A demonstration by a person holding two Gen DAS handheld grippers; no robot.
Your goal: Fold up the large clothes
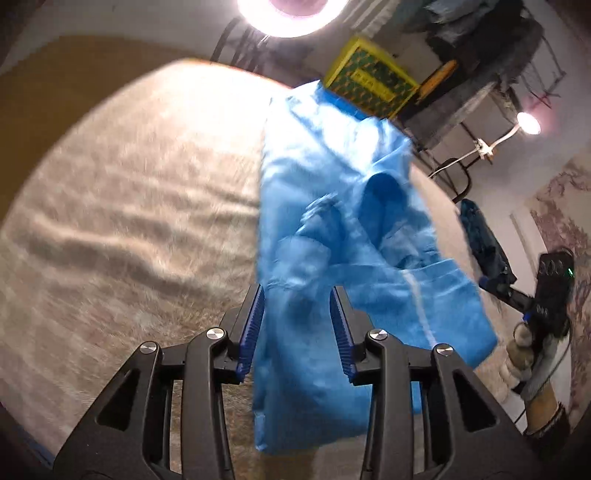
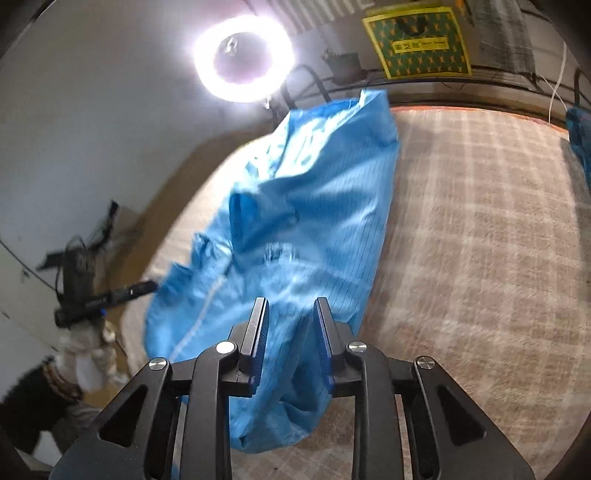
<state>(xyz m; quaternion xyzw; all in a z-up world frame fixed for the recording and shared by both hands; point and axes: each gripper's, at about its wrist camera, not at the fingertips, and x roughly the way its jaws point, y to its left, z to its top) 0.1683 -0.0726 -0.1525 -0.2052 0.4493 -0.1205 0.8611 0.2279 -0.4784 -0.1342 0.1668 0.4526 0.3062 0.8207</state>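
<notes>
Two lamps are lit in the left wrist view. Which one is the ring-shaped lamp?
The ring lamp is the big one at the top edge, beyond the blue garment. The other lamp is a small bulb on the right.

Motion blur smears the blue garment [image 1: 332, 229] and plaid cover [image 2: 480, 221].

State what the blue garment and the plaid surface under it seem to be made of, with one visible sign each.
Large blue garment: thin, slightly shiny synthetic weave, probably; fine dark grid lines and soft folds show. Beige plaid bed cover: matte, fuzzy textile, perhaps a woven blanket; blur leaves it open.
</notes>
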